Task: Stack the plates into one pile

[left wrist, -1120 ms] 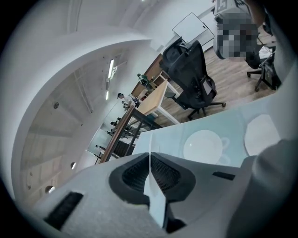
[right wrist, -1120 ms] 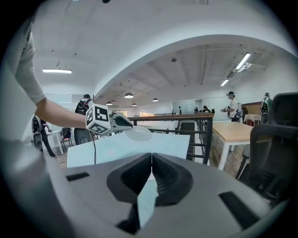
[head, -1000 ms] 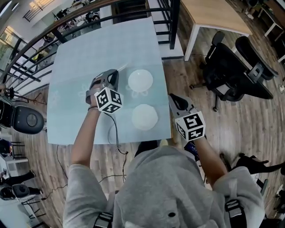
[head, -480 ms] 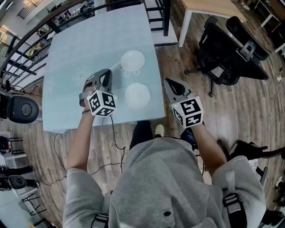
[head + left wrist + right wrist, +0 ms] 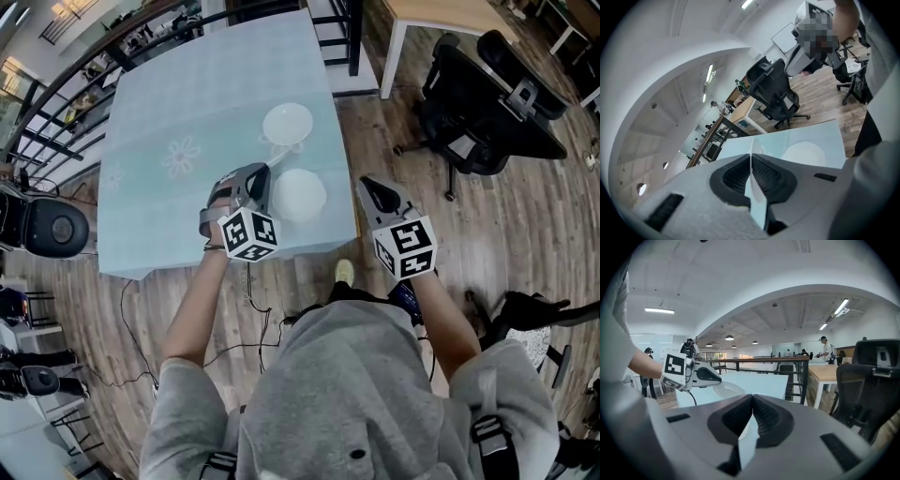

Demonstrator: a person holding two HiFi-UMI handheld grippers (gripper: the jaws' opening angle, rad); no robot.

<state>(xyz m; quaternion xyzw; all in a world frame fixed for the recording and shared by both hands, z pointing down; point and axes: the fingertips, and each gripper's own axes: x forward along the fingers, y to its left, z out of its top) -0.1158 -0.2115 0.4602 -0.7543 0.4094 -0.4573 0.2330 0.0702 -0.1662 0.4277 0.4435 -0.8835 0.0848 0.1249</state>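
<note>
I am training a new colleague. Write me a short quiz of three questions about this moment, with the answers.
1. True or false: the near plate and the far plate already form one pile on the table.
2. Choose one. The left claw is:
A) shut and empty, beside the near plate
B) clamped on the far plate
C) wide open
3. Over what does the right claw hang?

Key
1. False: the plates lie apart, side by side.
2. A
3. The wooden floor, just off the table's right edge. This claw is also shut and empty.
</note>
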